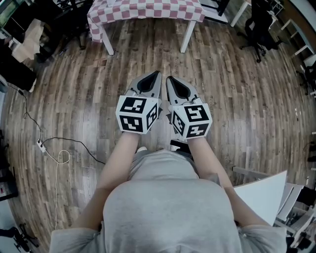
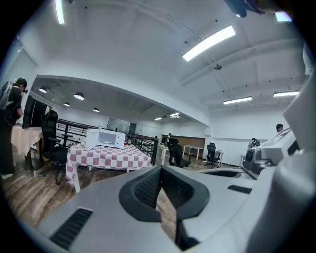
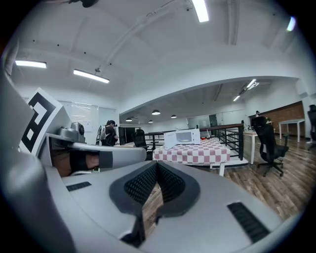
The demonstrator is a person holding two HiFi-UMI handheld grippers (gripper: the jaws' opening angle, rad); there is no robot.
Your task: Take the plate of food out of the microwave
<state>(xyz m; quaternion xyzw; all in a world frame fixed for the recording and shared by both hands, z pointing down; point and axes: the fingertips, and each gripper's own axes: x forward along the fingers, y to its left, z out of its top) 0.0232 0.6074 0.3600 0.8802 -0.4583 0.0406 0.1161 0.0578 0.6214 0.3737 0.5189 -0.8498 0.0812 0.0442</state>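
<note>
**Both grippers held shut and side by side, with the microwave well ahead on the checked table**

A plank wood floor [image 1: 237, 99] fills the head view, and at 12 o'clock stands the table [image 1: 145, 10] under a red-and-white checked cloth, well apart from the person. A black office chair [image 1: 259, 24] sits at 1 o'clock. The white microwave [image 2: 105, 139] rests on that table, at 10 o'clock from the jaws in the left gripper view and at 1 o'clock in the right gripper view; the plate of food cannot be made out from here. The left gripper [image 1: 157, 74] and the right gripper [image 1: 169, 78] point toward 12 o'clock just beside each other, each with its jaws pressed together on nothing. A white power strip [image 1: 42, 146] with its cable lies at 8 o'clock.
</note>
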